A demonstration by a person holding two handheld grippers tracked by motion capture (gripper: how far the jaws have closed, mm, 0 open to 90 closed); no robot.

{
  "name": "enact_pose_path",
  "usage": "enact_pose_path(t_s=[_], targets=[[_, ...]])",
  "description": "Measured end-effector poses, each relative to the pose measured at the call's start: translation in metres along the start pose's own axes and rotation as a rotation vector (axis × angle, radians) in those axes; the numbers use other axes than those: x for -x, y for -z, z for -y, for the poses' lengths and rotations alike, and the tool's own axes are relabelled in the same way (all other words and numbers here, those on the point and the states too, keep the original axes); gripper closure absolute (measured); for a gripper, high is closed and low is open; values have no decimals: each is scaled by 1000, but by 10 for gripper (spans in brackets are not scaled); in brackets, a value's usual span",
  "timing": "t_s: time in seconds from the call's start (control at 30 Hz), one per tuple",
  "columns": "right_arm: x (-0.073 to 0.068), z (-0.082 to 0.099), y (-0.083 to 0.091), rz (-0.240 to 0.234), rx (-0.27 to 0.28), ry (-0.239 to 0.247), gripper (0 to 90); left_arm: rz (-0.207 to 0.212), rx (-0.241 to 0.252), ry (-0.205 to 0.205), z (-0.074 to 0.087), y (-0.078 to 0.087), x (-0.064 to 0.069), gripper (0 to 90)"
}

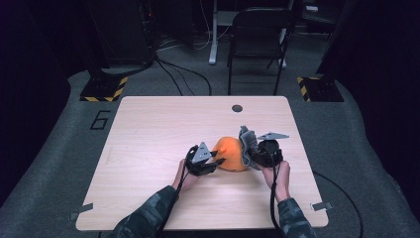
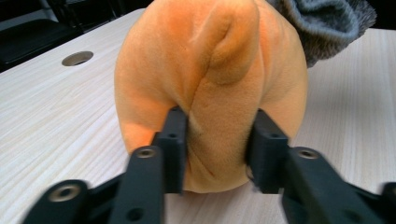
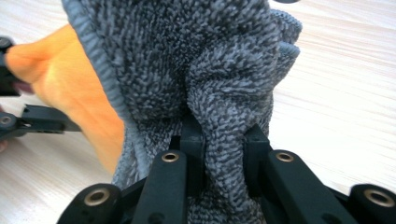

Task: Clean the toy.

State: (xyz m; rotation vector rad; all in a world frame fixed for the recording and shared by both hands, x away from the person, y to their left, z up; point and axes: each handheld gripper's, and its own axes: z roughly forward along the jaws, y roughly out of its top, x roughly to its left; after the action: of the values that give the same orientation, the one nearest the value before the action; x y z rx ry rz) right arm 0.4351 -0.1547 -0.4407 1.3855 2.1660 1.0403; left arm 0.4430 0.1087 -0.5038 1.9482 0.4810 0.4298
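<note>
While both arms reach in from the near edge: two grips on one bundle
Left hand-held gripper (image 2: pixel 215 140): jaws pinching a fold of the round orange plush toy (image 2: pixel 210 88)
Right hand-held gripper (image 3: pixel 223 154): clamped on the grey terry cloth (image 3: pixel 196 60)
Toy: resting on the pale wooden surface (image 1: pixel 148 124), right of centre, cloth touching its right side
Far: black chair (image 1: pixel 257 29)
</note>
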Motion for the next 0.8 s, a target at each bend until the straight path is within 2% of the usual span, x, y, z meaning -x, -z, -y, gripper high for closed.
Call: enact_pose_path(t_s=[0.03, 0.07, 0.17, 0.33, 0.53, 0.6, 0.63, 0.73, 0.8], targets=[[3, 1, 2, 6, -3, -10, 759, -6, 7, 1, 0, 0, 0, 682], [7, 2, 3, 10, 3, -23, 759, -3, 16, 18, 0, 0, 0, 705], [20, 8, 5, 34, -1, -50, 758, -9, 29, 23, 1, 1, -1, 742], [40, 19, 6, 81, -20, -104, 757, -6, 43, 13, 1, 3, 0, 764], [60, 32, 1, 113, -64, -167, 756, -14, 97, 49, -4, 9, -3, 785], [64, 33, 1, 118, -69, -181, 756, -11, 90, 57, -10, 14, -5, 786], [66, 34, 1, 119, -65, -172, 756, -13, 89, 69, -13, 17, -5, 785], [69, 35, 3, 119, -65, -187, 756, -4, 75, 111, -24, 26, -6, 784], [68, 35, 3, 118, -65, -183, 756, -1, 56, 125, -31, 34, -6, 784]])
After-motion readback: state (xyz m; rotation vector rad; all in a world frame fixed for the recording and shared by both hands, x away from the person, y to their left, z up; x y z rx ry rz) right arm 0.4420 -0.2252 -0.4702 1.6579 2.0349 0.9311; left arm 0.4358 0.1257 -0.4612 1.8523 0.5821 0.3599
